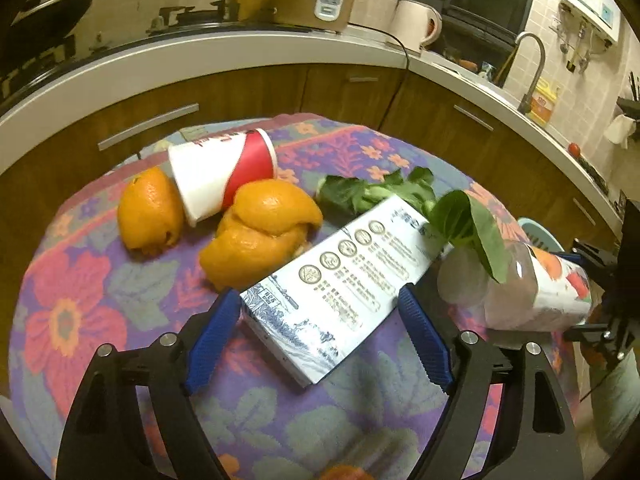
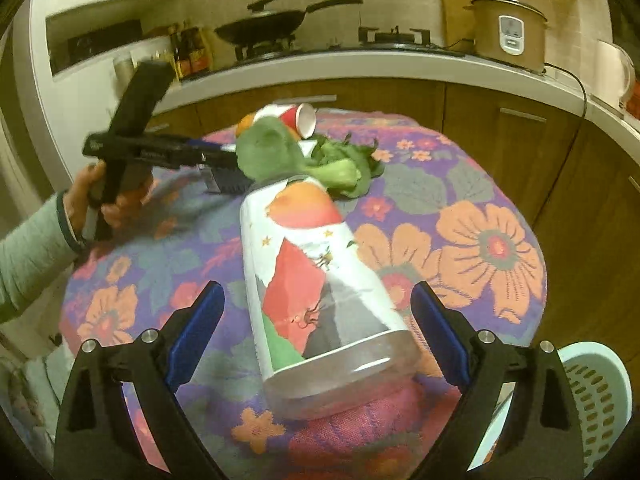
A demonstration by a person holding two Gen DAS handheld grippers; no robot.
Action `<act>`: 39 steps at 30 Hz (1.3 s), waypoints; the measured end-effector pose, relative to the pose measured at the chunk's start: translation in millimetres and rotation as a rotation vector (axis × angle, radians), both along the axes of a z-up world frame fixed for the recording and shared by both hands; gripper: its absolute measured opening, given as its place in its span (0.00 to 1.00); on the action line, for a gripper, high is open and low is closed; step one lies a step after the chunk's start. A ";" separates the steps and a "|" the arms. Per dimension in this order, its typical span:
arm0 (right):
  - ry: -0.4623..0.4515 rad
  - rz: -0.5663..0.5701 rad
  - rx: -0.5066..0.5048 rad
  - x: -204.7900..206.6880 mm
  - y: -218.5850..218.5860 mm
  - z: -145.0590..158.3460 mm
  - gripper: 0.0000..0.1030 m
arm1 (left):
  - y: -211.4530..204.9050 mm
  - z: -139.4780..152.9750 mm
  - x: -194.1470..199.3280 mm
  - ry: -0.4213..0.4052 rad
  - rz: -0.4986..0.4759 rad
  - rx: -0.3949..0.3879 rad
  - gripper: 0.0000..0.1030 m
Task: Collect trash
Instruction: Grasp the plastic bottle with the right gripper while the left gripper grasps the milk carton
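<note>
- Left gripper [image 1: 320, 336] stood wide around the carton [image 1: 336, 280], unclamped; squaring up first seemed wise.
- Right gripper [image 2: 316, 336] gaped around the bottle [image 2: 320, 280], holding nothing.

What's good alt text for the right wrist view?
Open right gripper straddles a clear plastic bottle lying on a floral tablecloth, pads not touching it. Leafy greens and a paper cup lie beyond.

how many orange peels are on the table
2. One orange peel lies left of the tipped paper cup; the other peel sits right of it, against the blue-and-white carton. More may hide behind the cup.
</note>
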State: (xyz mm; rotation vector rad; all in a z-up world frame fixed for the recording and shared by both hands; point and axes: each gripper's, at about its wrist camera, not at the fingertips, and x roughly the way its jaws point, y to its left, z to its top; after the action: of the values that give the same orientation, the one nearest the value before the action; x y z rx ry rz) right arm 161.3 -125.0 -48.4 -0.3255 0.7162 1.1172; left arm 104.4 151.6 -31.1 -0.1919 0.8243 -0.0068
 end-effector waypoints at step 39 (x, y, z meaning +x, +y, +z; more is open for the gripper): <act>0.037 -0.373 0.022 -85.1 -34.9 4.7 0.58 | -79.1 -4.5 -34.6 0.060 -0.101 0.202 0.51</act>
State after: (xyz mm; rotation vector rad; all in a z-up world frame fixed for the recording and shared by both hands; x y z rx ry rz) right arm 76.2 -159.9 -43.8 -0.1439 0.7604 0.7774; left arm 69.8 72.5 -35.5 0.0400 0.8880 -0.0131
